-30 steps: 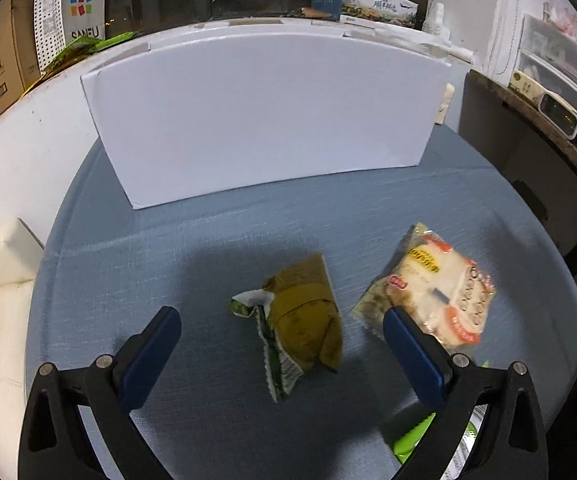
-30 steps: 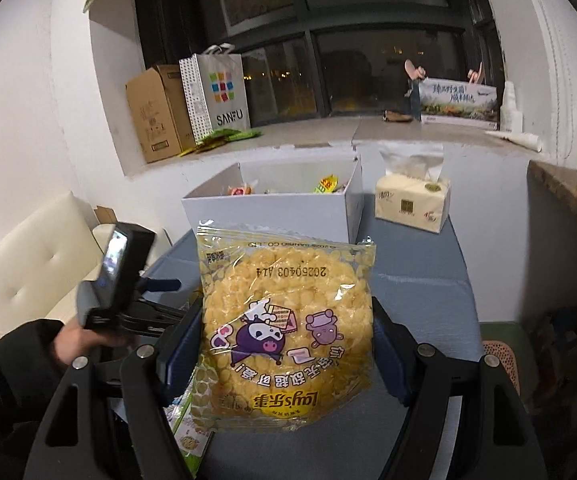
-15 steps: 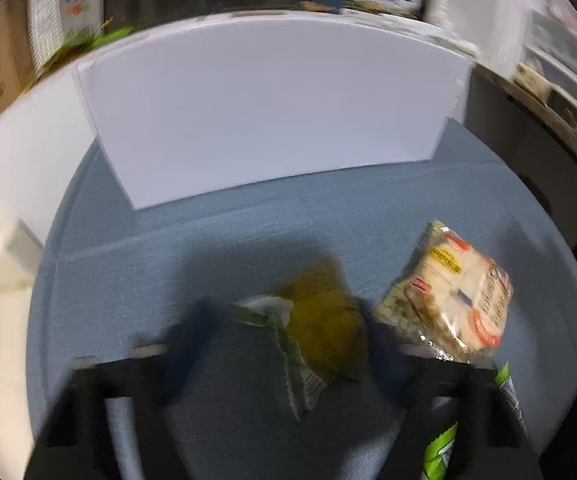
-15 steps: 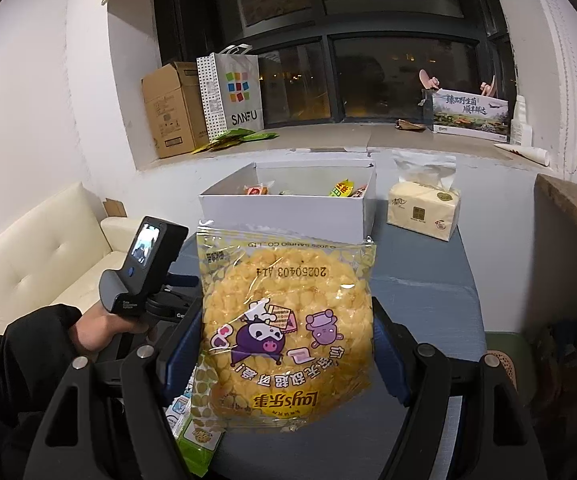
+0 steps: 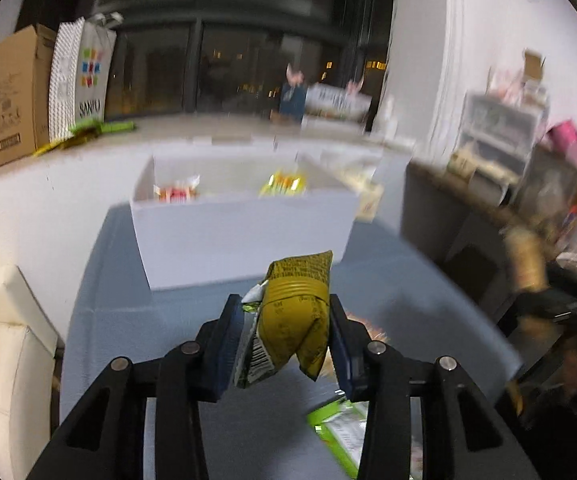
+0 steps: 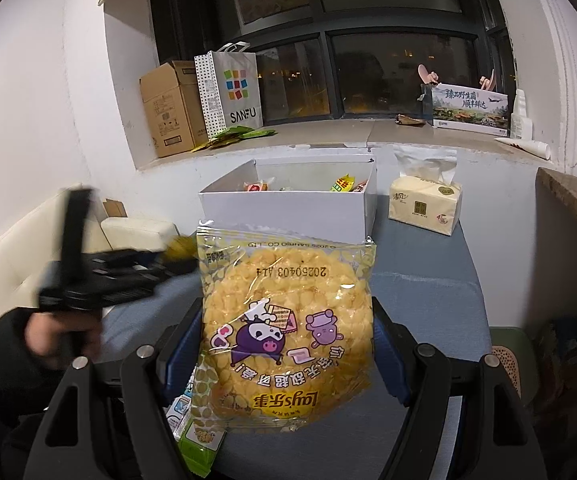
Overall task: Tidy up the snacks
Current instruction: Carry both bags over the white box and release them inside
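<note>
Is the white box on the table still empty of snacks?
No. In the right wrist view, the white box already holds several coloured snack packets that show above its rim.

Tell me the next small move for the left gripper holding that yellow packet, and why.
Probably carry it forward over the white box and let go there. The left gripper has just closed on the yellow packet, now held clear of the table, and the open box straight ahead already holds snacks. The right gripper holds the chips bag for later.
</note>
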A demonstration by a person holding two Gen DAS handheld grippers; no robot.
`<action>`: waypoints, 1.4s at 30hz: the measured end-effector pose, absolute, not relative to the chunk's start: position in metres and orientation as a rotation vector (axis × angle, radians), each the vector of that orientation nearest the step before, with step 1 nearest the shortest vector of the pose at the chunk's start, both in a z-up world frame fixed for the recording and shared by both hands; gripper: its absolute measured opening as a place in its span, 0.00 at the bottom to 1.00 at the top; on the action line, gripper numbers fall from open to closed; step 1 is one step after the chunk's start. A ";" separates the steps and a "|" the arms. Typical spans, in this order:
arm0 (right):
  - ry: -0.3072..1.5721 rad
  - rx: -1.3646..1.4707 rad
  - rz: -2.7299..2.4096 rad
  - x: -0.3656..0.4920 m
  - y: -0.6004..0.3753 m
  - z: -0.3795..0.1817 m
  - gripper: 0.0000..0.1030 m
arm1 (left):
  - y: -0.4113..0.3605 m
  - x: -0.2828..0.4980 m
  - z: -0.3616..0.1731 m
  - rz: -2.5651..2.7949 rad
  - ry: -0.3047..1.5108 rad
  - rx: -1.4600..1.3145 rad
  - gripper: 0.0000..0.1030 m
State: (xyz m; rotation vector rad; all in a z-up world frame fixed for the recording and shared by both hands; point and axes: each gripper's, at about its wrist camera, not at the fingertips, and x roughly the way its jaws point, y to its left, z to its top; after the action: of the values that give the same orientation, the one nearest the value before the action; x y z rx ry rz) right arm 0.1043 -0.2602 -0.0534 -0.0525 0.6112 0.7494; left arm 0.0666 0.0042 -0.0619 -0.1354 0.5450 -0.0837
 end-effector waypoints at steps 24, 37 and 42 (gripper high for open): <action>0.644 0.035 0.784 0.301 -0.160 0.016 0.77 | 0.103 0.259 0.011 -0.006 0.565 -0.187 0.43; 0.810 0.045 0.721 0.388 -0.116 -0.027 0.77 | 0.118 0.315 -0.032 0.032 0.694 -0.169 0.44; 0.824 0.037 0.699 0.394 -0.114 -0.033 0.77 | 0.121 0.317 -0.035 0.034 0.700 -0.179 0.44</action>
State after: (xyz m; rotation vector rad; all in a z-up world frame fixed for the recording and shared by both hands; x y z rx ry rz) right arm 0.3936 -0.1135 -0.0333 0.0373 0.8236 0.6989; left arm 0.3175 0.1208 -0.0351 -0.1788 0.6999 0.0335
